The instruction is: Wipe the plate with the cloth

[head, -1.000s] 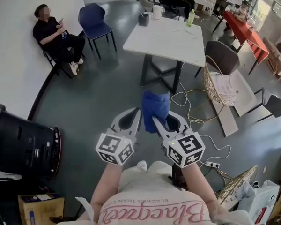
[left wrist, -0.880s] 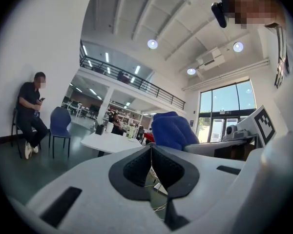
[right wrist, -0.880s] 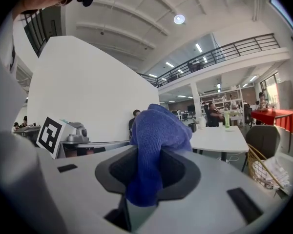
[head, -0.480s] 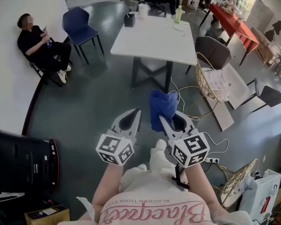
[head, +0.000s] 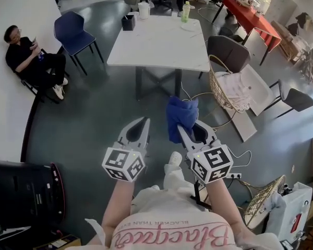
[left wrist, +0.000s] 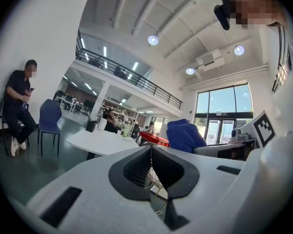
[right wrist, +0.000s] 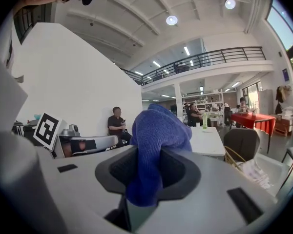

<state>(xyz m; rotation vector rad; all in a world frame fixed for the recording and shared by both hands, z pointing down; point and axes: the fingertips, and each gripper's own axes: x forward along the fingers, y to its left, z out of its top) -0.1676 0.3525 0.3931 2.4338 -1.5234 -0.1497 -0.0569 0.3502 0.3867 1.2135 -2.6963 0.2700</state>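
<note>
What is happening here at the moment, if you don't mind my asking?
A person holds a gripper in each hand, both out in front. The right gripper is clamped on a bunched blue cloth. The left gripper beside it is shut and holds nothing. A white table stands ahead, apart from both grippers. No plate can be made out for certain, so the wiping has not begun.

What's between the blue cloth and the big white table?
In the head view, just grey floor and a loose white cable lie between the blue cloth and the white table.
</note>
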